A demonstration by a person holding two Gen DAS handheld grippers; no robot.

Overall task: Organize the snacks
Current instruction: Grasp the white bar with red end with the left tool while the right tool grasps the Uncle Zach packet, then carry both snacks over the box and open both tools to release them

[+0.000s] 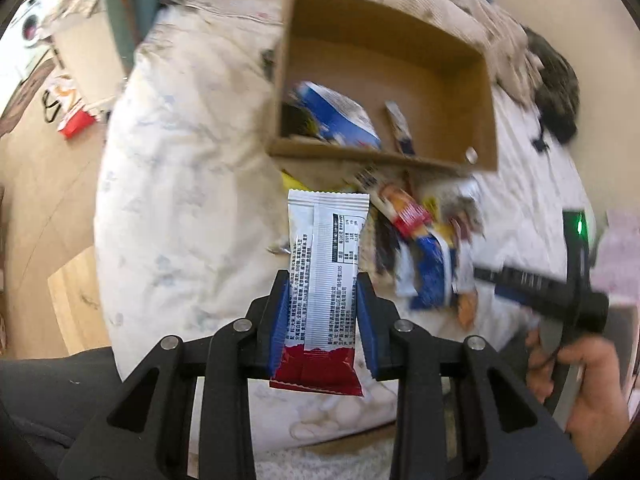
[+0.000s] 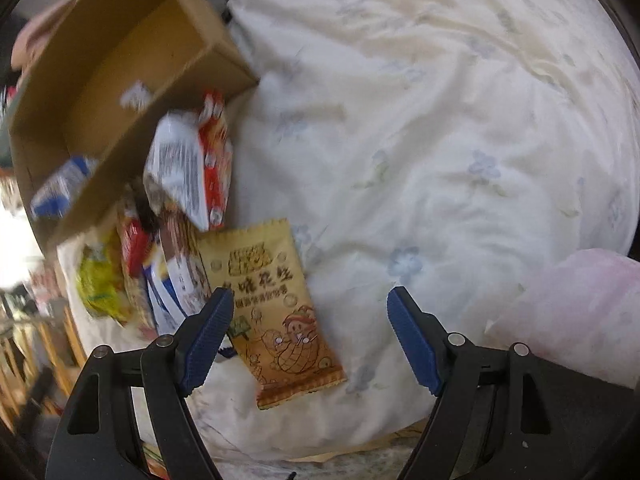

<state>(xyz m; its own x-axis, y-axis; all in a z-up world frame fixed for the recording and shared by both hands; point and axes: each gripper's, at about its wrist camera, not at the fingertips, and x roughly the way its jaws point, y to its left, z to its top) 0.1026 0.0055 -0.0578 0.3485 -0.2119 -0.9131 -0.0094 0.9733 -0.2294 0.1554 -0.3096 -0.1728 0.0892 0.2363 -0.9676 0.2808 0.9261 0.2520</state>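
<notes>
Above the flowered bed quilt [image 1: 180,184], left tongs [image 1: 325,316] pinched on a white-and-red snack packet [image 1: 326,280], lifted clear of the snack pile [image 1: 424,240] beside the cardboard box [image 1: 476,92]. Right tongs [image 2: 310,336] spread wide over a tan peanut packet [image 2: 280,304], lying flat near the pile, untouched.

One cardboard box [image 1: 472,80] is sitting on the bed, holding two visible packets: a blue-and-white one [image 1: 340,114] and a slim stick [image 1: 400,128]. Beside it a blurred pile of snack packets [image 2: 160,248] is lying uncountable; one peanut packet [image 2: 280,312] is lying apart.
</notes>
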